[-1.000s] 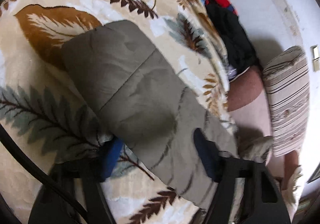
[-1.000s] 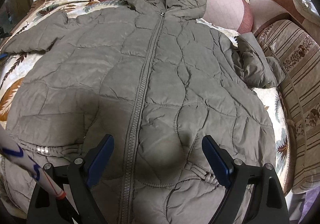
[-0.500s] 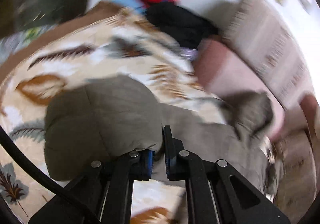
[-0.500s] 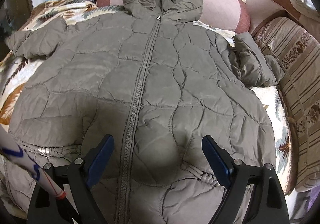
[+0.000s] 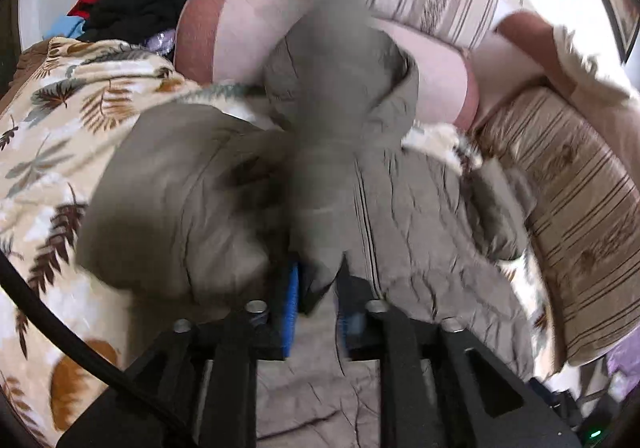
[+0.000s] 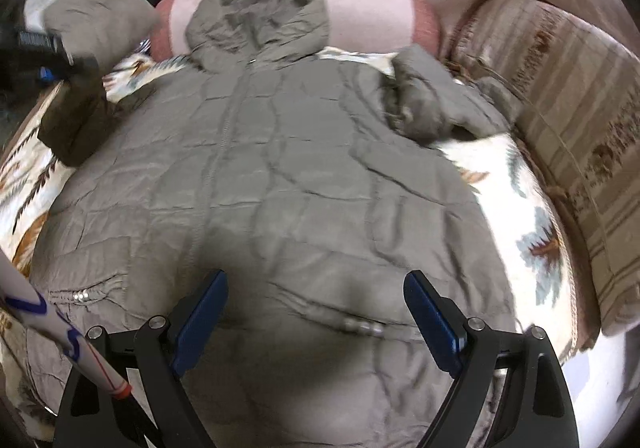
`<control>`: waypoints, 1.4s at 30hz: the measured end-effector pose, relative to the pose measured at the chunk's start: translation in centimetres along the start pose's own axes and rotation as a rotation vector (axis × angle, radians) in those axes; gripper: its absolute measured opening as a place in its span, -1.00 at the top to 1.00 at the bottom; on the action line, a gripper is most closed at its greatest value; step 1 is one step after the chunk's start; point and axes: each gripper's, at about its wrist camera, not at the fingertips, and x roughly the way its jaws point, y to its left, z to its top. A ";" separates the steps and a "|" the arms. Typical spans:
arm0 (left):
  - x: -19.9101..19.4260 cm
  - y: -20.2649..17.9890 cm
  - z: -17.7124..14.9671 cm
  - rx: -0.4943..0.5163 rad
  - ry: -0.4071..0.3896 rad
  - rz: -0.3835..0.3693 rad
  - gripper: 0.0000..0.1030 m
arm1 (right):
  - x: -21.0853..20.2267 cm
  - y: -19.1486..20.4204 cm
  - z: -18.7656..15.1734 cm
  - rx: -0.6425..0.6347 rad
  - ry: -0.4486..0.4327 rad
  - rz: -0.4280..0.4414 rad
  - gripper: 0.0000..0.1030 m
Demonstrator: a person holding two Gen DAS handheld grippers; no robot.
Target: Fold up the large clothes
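An olive quilted hooded jacket (image 6: 304,183) lies front up on a leaf-patterned blanket (image 6: 528,215), its hood (image 6: 260,19) against a pink bolster. My left gripper (image 5: 316,288) is shut on the jacket's left sleeve (image 5: 180,199) and holds it lifted over the jacket's body (image 5: 432,232). In the right wrist view that lifted sleeve (image 6: 96,11) and the left gripper (image 6: 60,51) show at upper left. My right gripper (image 6: 316,312) is open and empty above the jacket's lower front. The right sleeve (image 6: 432,103) lies bunched at the far right.
Striped cushions (image 6: 560,95) line the back and right side. A pink bolster (image 5: 248,31) lies behind the hood. A pile of dark and red clothes (image 5: 136,3) sits at the back left. A white rod (image 6: 60,332) crosses the right wrist view's lower left.
My left gripper closed on the left sleeve, lifted it off the blanket and swung it toward the jacket's middle. My right gripper stayed open and drifted slightly forward and right.
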 end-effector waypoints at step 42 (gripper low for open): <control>-7.8 -1.2 -15.9 0.091 -0.037 0.264 -0.37 | 17.0 -3.1 13.9 0.154 0.151 0.085 0.38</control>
